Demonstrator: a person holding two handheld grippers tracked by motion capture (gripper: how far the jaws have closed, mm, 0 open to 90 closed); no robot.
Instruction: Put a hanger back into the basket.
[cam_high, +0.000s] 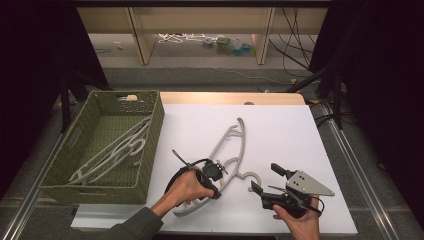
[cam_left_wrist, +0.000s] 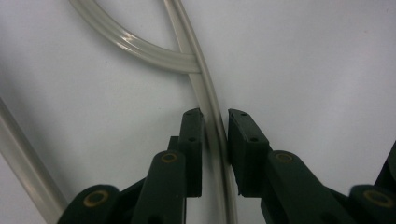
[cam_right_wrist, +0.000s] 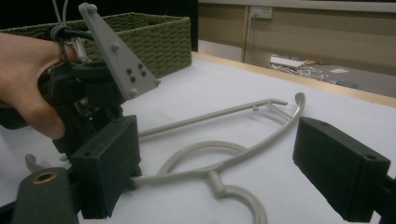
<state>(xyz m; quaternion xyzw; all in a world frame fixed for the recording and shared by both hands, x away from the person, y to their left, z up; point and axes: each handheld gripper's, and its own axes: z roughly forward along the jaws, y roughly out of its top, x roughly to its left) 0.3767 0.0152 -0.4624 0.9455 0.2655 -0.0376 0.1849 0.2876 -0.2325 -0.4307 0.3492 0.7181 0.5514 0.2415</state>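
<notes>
A pale grey plastic hanger (cam_high: 235, 145) lies flat on the white table top (cam_high: 280, 125), hook toward the near edge. My left gripper (cam_high: 215, 190) points down at its lower arm. In the left gripper view the jaws (cam_left_wrist: 215, 116) stand tight on either side of the hanger's bar (cam_left_wrist: 187, 60), pads against it. My right gripper (cam_high: 266, 178) rests low at the near right, just right of the hook, open with nothing between its pads (cam_right_wrist: 219, 140). The right gripper view has the hanger (cam_right_wrist: 224, 116) lying beyond those jaws, with the other hand and its grey plate (cam_right_wrist: 116, 56) at left.
A green woven basket (cam_high: 150, 145) stands at the table's left with several similar hangers (cam_high: 112, 152) inside; its side (cam_right_wrist: 140, 32) appears behind the left hand. Wooden shelf legs (cam_high: 142, 40) and loose cables (cam_high: 295, 45) lie on the floor beyond the table's far edge.
</notes>
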